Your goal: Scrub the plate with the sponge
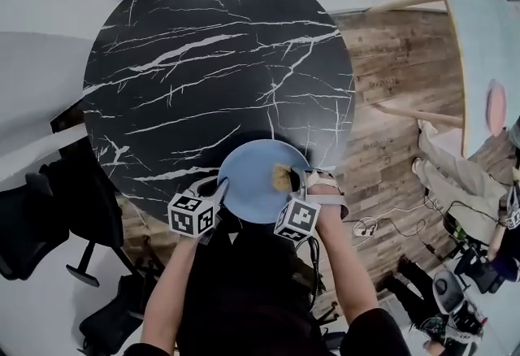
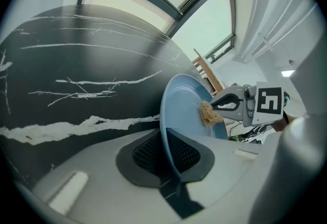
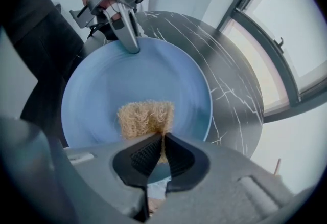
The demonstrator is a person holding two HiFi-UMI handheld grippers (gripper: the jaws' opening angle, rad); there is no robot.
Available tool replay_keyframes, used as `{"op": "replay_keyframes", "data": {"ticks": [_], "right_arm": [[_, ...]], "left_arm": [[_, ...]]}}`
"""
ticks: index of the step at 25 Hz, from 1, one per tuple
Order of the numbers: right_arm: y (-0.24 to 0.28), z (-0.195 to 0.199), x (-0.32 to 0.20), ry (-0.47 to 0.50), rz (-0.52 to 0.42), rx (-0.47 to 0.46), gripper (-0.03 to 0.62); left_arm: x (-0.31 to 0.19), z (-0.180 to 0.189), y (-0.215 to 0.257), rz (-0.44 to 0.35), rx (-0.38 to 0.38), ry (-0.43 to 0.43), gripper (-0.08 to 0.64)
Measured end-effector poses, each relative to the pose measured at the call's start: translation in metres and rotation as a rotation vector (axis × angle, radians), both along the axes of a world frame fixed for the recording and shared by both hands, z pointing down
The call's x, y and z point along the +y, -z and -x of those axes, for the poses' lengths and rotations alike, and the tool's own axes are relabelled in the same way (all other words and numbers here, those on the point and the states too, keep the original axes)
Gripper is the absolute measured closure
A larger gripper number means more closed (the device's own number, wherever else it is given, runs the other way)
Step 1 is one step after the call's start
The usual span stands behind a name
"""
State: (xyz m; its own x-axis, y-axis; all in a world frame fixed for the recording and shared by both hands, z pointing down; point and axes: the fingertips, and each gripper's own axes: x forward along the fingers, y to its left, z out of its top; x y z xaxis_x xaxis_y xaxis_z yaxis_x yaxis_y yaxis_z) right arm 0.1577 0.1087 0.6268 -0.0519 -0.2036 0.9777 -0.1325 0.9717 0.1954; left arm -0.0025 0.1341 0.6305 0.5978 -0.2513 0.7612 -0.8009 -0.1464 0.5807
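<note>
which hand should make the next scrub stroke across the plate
Right. The right gripper is shut on the sponge, which sits against the face of the plate. The left gripper clamps the rim, so it is probably best left steadying.

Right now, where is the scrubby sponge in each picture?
Head view: the sponge is low and near the middle, on the right part of the blue plate.
Left gripper view: the sponge is right of centre, against the tilted blue plate's face.
Right gripper view: the sponge is just below centre, pinched in the jaws of the right gripper.
Shared landmark: the blue plate, in all three views.
</note>
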Motion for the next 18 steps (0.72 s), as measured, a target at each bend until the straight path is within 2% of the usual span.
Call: {"op": "replay_keyframes", "data": {"ticks": [5, 12, 16, 18], "right_arm": [[0.001, 0.018, -0.03, -0.005, -0.059, -0.013, 0.571], [-0.001, 0.034, -0.057, 0.101, -0.28, 0.062, 0.572], [0.006, 0.054, -0.059, 0.071, -0.317, -0.076, 0.571], [0.019, 0.055, -0.06, 0.052, -0.344, -0.11, 0.571]], "left_arm": [[0.004, 0.001, 0.0, 0.011, 0.004, 0.021, 0.528], [0.002, -0.001, 0.0, 0.016, -0.009, 0.047, 0.526], [0.0, 0.001, 0.0, 0.02, -0.014, 0.048, 0.523], [0.0, -0.001, 0.0, 0.017, -0.007, 0.046, 0.522]]}}
